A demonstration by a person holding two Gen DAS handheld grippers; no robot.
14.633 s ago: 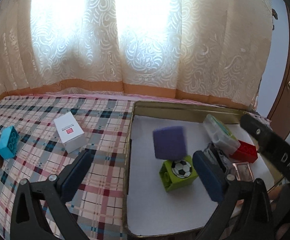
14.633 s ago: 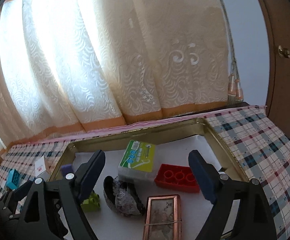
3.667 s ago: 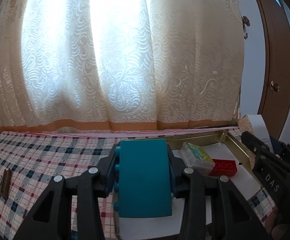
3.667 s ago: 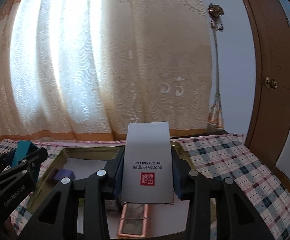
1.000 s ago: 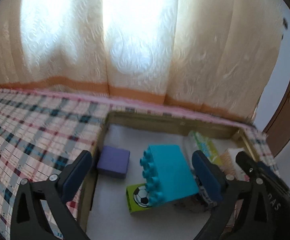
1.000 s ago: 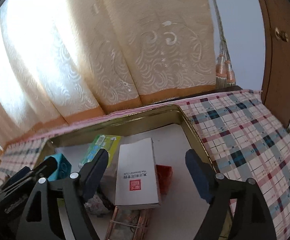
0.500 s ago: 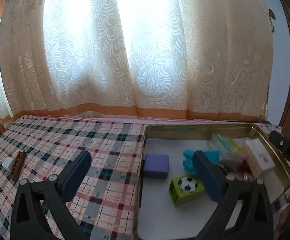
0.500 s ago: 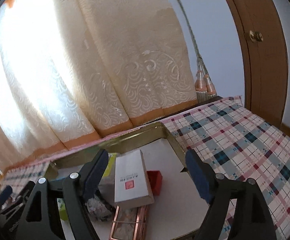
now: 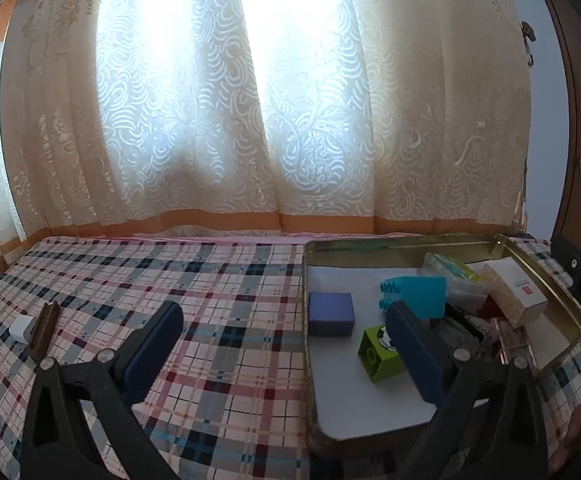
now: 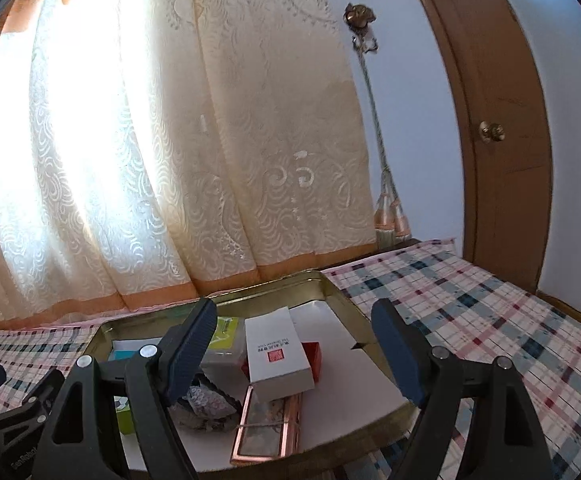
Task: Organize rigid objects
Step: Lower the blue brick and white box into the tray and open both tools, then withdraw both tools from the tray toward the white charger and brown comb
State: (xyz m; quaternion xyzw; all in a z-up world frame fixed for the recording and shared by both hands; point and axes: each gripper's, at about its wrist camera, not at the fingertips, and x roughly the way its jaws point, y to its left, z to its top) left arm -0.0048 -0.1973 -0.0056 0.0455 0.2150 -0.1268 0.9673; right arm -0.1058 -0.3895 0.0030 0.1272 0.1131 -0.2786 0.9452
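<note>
Gold metal tray (image 9: 406, 242) sits on the checked cloth (image 9: 210, 280), at about 3 o'clock in the left view. Inside lie a purple block (image 9: 330, 314), a teal toy brick (image 9: 418, 291), a green brick with a football picture (image 9: 378, 350) and a white box with a red stamp (image 10: 276, 350). A brown comb (image 9: 43, 330) lies on the cloth at 9 o'clock. Left tool (image 9: 286, 350) and right tool (image 10: 294, 350) both stand wide, holding nothing.
</note>
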